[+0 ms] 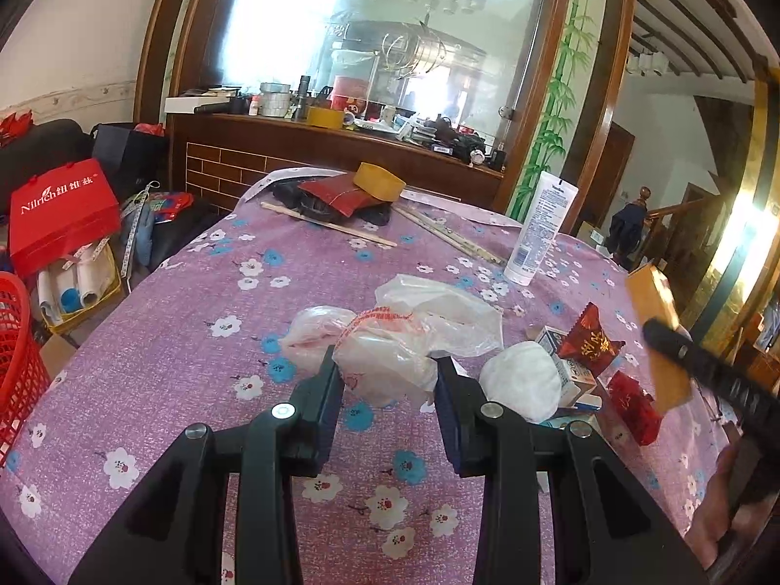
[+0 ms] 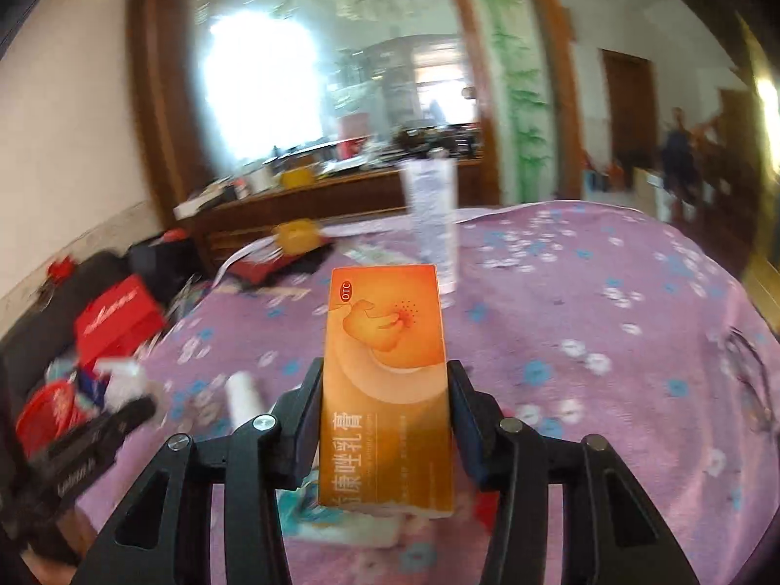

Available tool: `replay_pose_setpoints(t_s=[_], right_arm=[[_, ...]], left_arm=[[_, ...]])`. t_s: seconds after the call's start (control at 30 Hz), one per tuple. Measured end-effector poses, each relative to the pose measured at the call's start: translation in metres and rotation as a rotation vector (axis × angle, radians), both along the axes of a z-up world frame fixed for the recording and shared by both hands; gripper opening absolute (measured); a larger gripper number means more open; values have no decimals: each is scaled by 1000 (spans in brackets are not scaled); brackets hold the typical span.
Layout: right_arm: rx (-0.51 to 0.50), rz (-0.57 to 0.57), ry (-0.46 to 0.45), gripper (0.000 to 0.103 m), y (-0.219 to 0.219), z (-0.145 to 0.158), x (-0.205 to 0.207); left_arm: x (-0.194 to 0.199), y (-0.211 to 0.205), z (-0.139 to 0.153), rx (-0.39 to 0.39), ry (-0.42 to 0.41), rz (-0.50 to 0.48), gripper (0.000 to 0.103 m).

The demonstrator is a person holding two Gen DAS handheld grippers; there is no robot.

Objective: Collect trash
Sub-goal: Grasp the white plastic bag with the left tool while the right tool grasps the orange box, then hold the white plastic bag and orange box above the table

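Floral purple tablecloth (image 1: 195,302) strewn with trash. Right gripper (image 2: 385,390) clamps an orange ointment box (image 2: 385,380), raised off the cloth; left gripper (image 1: 387,375) brackets a crumpled plastic bag (image 1: 395,336), apparently pinching it. Grip deeper, lest film slip.

Wood-framed mirror (image 1: 370,44) (bright glare)

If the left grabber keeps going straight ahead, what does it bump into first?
Most likely the crumpled plastic bag. It already sits between the left gripper fingers, which look closed on it or nearly so. Beyond it lies more bag, then bare tablecloth.
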State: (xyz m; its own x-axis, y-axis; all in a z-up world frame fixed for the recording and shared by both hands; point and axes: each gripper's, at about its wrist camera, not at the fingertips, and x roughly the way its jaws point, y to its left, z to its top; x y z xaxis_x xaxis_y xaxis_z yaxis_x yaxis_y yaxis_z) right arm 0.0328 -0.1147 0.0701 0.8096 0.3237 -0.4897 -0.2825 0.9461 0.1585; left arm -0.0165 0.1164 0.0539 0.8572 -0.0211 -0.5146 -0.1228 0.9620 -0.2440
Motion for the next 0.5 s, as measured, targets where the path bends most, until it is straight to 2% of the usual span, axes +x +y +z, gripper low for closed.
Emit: replay_pose_setpoints(t_s=[0.13, 0.3, 0.5], right_arm=[[-42, 54, -38, 51, 4, -2, -7], [-4, 110, 43, 51, 3, -14, 5], [-10, 127, 8, 51, 6, -8, -8]], left_arm=[[1, 0, -1, 0, 8, -3, 34], [2, 1, -4, -1, 16, -1, 34], [2, 2, -4, -5, 20, 5, 34]])
